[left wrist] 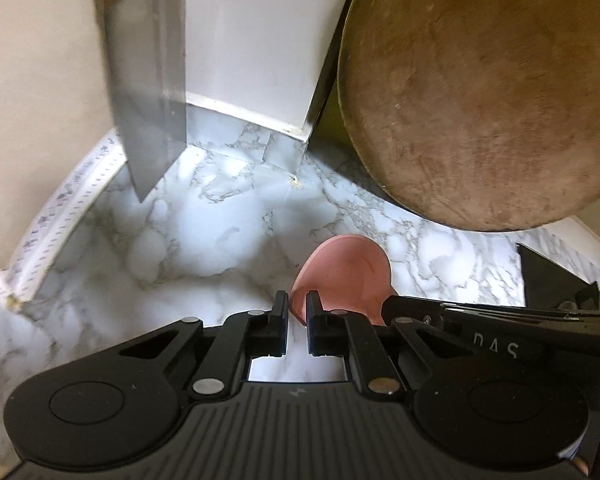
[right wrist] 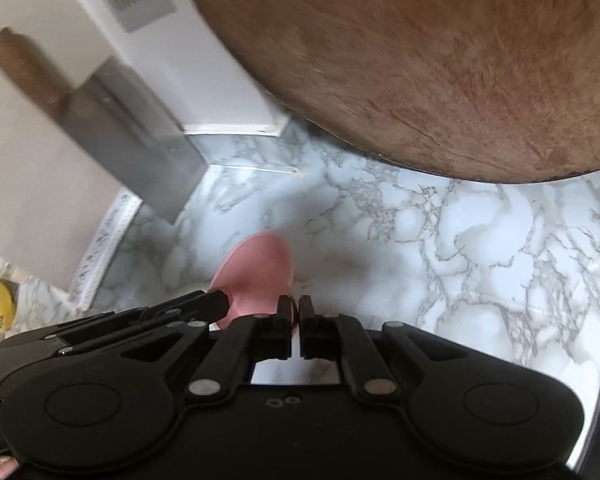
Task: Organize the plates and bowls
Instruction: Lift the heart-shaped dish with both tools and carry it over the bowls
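Both grippers, left (left wrist: 297,304) and right (right wrist: 296,307), clench the pink bowl's (left wrist: 346,276) rim.

A: The countertop (left wrist: 204,216) ahead of the claw looks like glossy white marble with grey veins; the pink bowl (left wrist: 348,272) at the fingertips seems smooth, matt plastic.

B: The round chopping board (right wrist: 440,60) above is rough, scored brown wood. The cleaver (right wrist: 140,128) up left has a dull brushed-metal blade and wooden handle; the left gripper (left wrist: 297,308) is matt black plastic

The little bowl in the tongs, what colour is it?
Pink. The bowl shows best in the left wrist view, above the white marble-patterned counter.
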